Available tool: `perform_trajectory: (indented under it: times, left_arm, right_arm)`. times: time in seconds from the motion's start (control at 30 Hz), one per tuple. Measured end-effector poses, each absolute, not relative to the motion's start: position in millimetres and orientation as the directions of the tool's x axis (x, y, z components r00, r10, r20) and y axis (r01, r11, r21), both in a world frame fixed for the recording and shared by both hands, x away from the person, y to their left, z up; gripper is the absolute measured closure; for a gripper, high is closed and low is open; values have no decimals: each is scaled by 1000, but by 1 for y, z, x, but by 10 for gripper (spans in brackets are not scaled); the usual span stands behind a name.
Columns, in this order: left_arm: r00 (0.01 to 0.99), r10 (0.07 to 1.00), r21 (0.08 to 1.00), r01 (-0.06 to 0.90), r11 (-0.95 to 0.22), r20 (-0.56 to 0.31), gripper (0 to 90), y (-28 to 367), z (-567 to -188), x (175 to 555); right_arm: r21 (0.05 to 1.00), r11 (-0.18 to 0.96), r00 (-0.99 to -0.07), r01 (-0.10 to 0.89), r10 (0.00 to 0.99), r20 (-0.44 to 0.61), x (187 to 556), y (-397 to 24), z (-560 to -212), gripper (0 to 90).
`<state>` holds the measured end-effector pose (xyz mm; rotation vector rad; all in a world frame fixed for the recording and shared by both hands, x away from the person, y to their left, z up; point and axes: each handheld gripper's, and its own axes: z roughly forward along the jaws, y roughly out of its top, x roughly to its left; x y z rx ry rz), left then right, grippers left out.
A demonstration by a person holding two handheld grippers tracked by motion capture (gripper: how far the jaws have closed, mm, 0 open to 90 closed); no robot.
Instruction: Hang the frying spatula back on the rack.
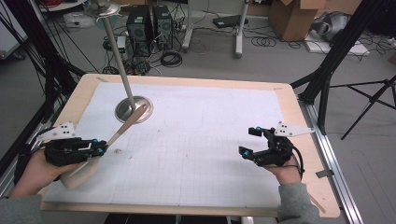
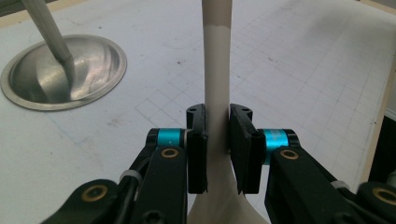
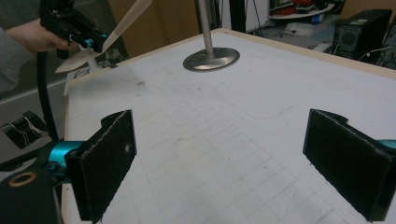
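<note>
A cream long-handled tool (image 1: 123,128), flat and wide at one end, is clamped at its narrow neck by my left gripper (image 1: 103,148) at the table's left edge. In the left gripper view both pads press the neck (image 2: 217,70), with the left gripper (image 2: 217,140) shut on it. The slim end reaches toward the round metal base (image 1: 134,108) of a leaning pole (image 1: 119,60). My right gripper (image 1: 247,141) rests at the right side, open and holding nothing; its pads (image 3: 109,158) stand wide apart over the gridded mat.
A white gridded mat (image 1: 210,154) covers the wooden table (image 1: 299,116). Beyond the far edge the floor holds computer towers (image 1: 149,23), cables and cardboard boxes (image 1: 294,16). Black tripod legs (image 1: 369,100) and a metal rail stand at the right.
</note>
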<state>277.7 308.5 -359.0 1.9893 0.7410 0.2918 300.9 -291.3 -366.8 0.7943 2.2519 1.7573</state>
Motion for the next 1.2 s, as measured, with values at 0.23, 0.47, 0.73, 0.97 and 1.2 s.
perform_trajectory:
  times: [0.23, 0.47, 0.73, 0.97, 1.2]
  left_arm:
    - [778, 618, 869, 378, -319, -111, 772, 319, -355, 275]
    - [775, 620, 886, 364, -286, -119, 772, 329, -351, 273]
    - [772, 624, 897, 352, -268, -117, 772, 338, -344, 280]
    - [763, 635, 911, 338, -236, -119, 772, 347, -337, 287]
    - [752, 650, 916, 330, -227, -110, 772, 355, -328, 291]
  right_arm:
    - [938, 164, -843, 305, 505, 186, 303, -290, -368, 86]
    - [939, 171, -852, 299, 491, 182, 306, -286, -368, 86]
    - [945, 154, -856, 289, 484, 183, 306, -285, -365, 86]
    - [950, 145, -855, 278, 489, 175, 306, -286, -363, 86]
    - [946, 155, -857, 285, 483, 179, 305, -283, -362, 86]
